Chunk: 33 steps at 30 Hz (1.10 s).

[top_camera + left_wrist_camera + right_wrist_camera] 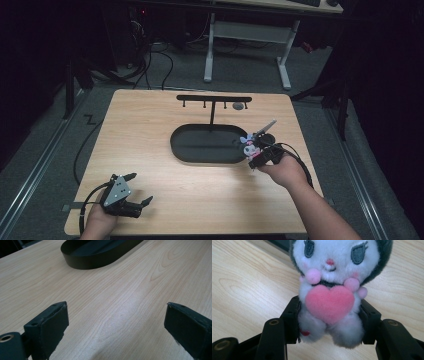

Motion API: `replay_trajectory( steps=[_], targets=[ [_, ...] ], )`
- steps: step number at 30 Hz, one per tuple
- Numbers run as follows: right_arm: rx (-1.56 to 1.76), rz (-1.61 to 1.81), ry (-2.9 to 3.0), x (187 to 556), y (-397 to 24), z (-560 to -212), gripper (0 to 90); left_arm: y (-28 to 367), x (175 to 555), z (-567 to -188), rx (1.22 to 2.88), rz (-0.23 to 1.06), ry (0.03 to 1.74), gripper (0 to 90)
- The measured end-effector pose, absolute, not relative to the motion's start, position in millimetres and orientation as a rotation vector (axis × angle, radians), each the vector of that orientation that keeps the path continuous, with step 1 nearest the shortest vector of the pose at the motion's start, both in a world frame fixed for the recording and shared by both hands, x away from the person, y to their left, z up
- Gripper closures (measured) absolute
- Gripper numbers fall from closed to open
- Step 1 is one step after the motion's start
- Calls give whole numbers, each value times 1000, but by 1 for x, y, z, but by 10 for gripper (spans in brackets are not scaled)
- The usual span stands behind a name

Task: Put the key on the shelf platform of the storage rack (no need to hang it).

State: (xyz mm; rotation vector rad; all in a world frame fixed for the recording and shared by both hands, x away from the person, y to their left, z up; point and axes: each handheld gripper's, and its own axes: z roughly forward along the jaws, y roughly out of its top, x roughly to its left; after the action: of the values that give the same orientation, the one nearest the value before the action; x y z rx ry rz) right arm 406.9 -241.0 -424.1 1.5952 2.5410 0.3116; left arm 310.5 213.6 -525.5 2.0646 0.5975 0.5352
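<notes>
Wooden table (165, 165): carrying plush toy (332, 290), squeezed by right gripper (329, 322), beside black tray (205, 145); keeping grip firm; left gripper (115, 322) resting wide open, empty.

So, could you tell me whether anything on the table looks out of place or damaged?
Nothing stands out. The plush toy sits squarely between the right gripper jaws, intact. The black oval tray and its hook stand are upright on the table, and the left gripper rests open.

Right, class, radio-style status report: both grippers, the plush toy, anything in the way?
Left gripper open, near table edge. Right gripper shut on plush toy, beside black tray. Hook stand behind tray; nothing between.
</notes>
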Motion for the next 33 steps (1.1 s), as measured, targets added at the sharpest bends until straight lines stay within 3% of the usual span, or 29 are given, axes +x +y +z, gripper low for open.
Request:
replay_trajectory(
  steps=[33],
  targets=[
    [1493,367,2582,453,-180,-436,472,214,312,-526,2065,522,591,71]
  ],
)
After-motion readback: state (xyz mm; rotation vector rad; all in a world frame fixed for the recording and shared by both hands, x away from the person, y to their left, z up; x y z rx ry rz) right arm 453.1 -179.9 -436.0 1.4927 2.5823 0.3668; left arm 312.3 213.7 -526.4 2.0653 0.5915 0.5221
